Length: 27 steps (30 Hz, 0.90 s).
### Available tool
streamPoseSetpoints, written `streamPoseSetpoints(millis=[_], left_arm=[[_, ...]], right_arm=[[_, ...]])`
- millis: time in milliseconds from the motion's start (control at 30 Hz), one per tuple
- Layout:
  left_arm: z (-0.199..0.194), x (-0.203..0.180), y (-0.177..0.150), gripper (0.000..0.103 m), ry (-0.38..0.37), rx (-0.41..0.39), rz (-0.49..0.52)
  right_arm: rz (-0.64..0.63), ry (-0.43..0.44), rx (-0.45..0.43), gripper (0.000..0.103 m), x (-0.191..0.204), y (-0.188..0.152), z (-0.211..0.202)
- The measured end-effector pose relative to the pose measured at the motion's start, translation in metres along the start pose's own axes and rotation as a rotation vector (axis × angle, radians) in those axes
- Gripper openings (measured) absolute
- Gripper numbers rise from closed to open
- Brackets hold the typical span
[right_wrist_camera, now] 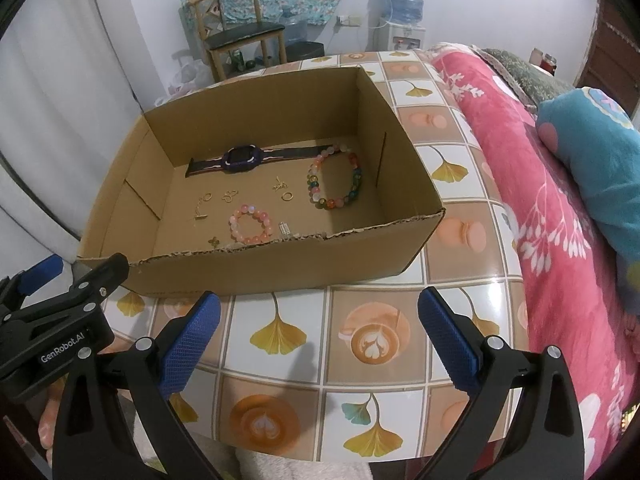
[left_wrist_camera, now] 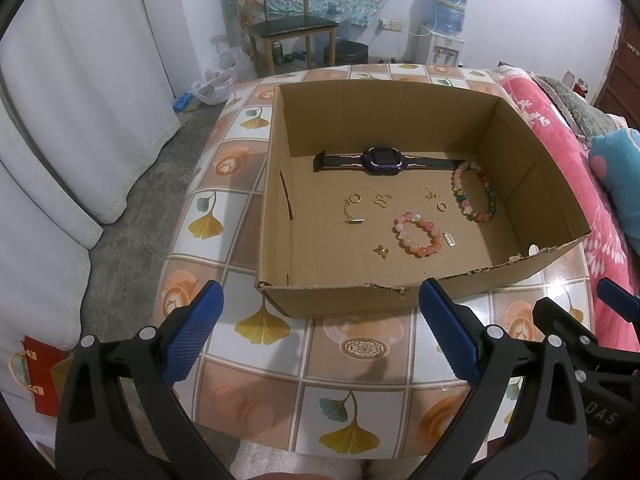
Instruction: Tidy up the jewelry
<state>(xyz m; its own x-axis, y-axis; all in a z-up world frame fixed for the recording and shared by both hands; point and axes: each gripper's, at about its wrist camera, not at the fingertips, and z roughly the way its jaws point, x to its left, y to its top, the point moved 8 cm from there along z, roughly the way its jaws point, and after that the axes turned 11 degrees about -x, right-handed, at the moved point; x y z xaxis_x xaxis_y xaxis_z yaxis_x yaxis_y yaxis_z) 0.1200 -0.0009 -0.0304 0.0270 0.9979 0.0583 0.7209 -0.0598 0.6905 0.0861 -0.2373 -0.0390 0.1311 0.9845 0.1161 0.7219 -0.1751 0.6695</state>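
A shallow cardboard box [left_wrist_camera: 276,208] [right_wrist_camera: 400,168] stands on the tiled table. On its floor lie a purple watch [left_wrist_camera: 378,159] [right_wrist_camera: 240,158], a multicoloured bead bracelet [left_wrist_camera: 474,192] [right_wrist_camera: 336,180], a pink bead bracelet [left_wrist_camera: 418,233] [right_wrist_camera: 251,225], and several small gold pieces such as an earring chain [left_wrist_camera: 351,211] [right_wrist_camera: 201,208] and a butterfly charm [left_wrist_camera: 380,251]. My left gripper [left_wrist_camera: 320,300] is open, hovering in front of the box's near wall. My right gripper [right_wrist_camera: 320,304] is open too, just short of the box, with nothing between its fingers.
The table [left_wrist_camera: 352,364] [right_wrist_camera: 460,240] has a glossy tile-pattern cover. A pink blanket and a teal pillow [right_wrist_camera: 592,160] lie on the right. White cushions [left_wrist_camera: 60,120] sit on the left. A chair [left_wrist_camera: 288,28] and a water dispenser [left_wrist_camera: 444,36] stand at the back.
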Motion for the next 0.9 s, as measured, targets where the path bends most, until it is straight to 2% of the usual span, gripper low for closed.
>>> streamPoseSetpoints(millis=[900], left_arm=[[-0.0044, -0.0044, 0.0014, 0.095, -0.003, -0.009, -0.007]], right_arm=[[-0.007, 0.0, -0.005, 0.096, -0.0009, 0.0022, -0.003]])
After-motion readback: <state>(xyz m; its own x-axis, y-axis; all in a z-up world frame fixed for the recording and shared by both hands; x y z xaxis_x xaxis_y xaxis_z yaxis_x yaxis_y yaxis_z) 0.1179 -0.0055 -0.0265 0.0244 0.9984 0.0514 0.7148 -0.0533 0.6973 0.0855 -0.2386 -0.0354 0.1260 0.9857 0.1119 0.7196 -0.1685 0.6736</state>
